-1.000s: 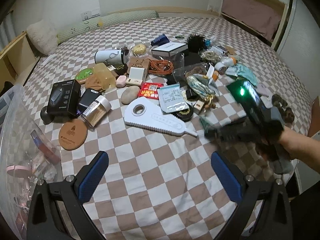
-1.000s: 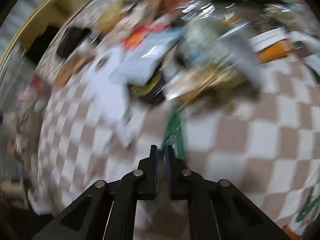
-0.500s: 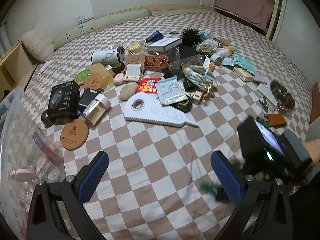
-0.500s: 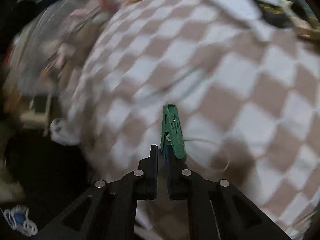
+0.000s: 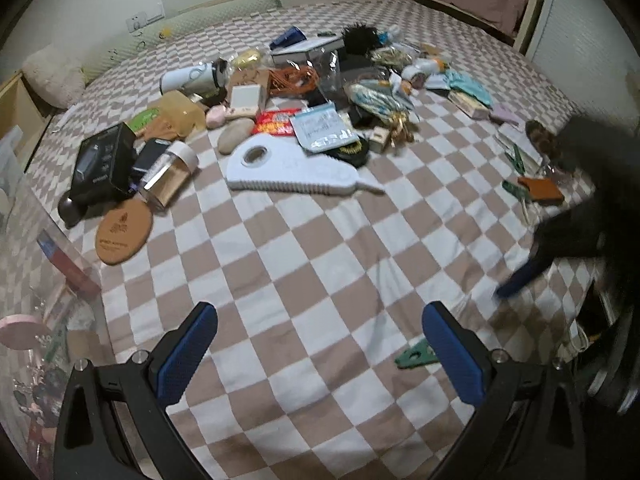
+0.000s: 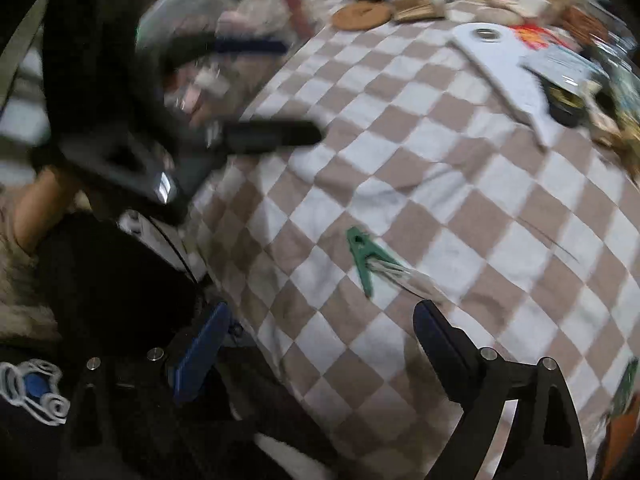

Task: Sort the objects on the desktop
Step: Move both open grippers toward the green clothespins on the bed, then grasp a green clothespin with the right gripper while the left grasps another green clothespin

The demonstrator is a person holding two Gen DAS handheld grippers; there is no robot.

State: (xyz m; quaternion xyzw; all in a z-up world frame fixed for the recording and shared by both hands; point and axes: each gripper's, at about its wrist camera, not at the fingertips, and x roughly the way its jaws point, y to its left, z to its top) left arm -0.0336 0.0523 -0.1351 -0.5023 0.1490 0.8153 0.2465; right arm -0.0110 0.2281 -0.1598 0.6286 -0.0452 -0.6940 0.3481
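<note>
A green clothespin lies loose on the brown-and-white checked bedsheet, just ahead of my right gripper. That gripper's jaws are opening wide, with nothing between the blue pads. In the left wrist view the same clothespin rests beside the right finger of my left gripper, which is open and empty above bare sheet. A heap of mixed objects covers the far part of the bed, among them a white comb-shaped board and a round cork coaster.
A clear plastic bin with small items stands at the left edge. More green clothespins and an orange wallet lie at the right. A person's arm and dark clothing fill the near left of the right wrist view.
My right gripper, shut on the green clothespin, swung from the heap to the near side of the bed, then opened; the clothespin now lies on the sheet. The left gripper sank a little.
</note>
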